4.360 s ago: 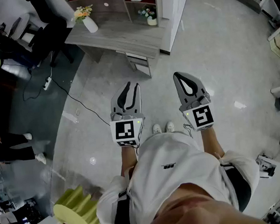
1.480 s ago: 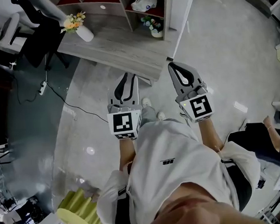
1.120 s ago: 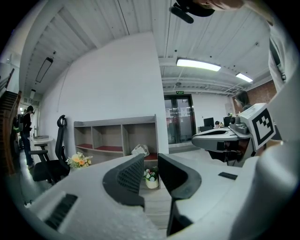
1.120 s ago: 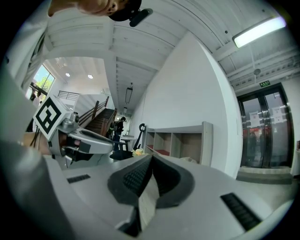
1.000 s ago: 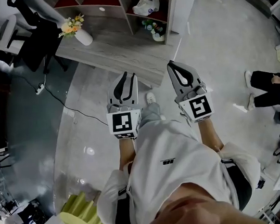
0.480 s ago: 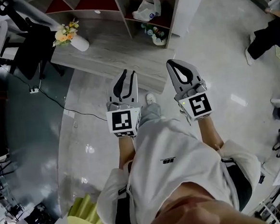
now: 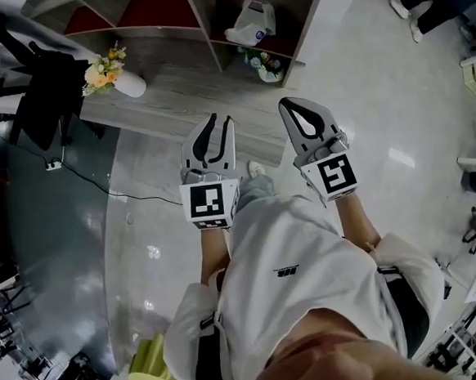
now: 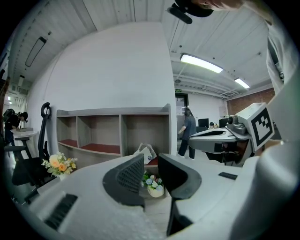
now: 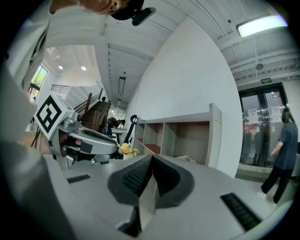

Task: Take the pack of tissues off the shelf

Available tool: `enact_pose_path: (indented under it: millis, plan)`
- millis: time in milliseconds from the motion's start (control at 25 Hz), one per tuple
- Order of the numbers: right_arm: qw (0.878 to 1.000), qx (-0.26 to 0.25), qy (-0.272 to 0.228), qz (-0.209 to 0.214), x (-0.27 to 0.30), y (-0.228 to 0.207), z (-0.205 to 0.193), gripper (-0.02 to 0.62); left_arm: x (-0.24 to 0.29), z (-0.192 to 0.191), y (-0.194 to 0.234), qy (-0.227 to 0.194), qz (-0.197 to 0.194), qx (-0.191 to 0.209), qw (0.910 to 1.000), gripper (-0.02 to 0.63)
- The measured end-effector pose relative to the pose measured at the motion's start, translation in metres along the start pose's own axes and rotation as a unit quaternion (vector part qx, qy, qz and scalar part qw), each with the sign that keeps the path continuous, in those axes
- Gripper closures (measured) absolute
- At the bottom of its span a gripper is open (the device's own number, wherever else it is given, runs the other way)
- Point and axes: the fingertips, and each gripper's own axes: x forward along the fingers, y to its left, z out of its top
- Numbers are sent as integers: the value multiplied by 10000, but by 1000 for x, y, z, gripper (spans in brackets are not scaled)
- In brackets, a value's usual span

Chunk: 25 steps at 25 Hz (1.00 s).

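Left tool point(image 7: 220, 122) jaws apart and empty, right tool point(image 7: 285, 104) jaws together on nothing; both point toward the shelf point(image 7: 204, 24); the pack of tissues point(image 7: 254, 20) sits at the front edge of its right-hand compartment; likely light, soft and crushable, with slippery wrap, best taken gently across its bunched top.

head cam: up high, looks steeply down past person's torso point(image 7: 289, 271) at left gripper point(image 7: 221, 121), right gripper point(image 7: 285, 104), floor point(image 7: 142, 225) & shelf point(image 7: 201, 17) ahead. gripper cams: just behind own jaws, facing level twd same shelf, not close.
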Motion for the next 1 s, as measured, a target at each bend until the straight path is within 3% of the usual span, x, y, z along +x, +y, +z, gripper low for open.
enact_pose_path:
  millis: [560, 1000]
  plan:
    - [9996, 14, 225, -150, 52, -18, -17, 569, 61, -11, 28, 98, -427, 11, 9990, 497]
    - [9993, 112, 338, -116, 86, -24, -33, 569, 99, -23, 47, 228, -519, -1, 9984, 497]
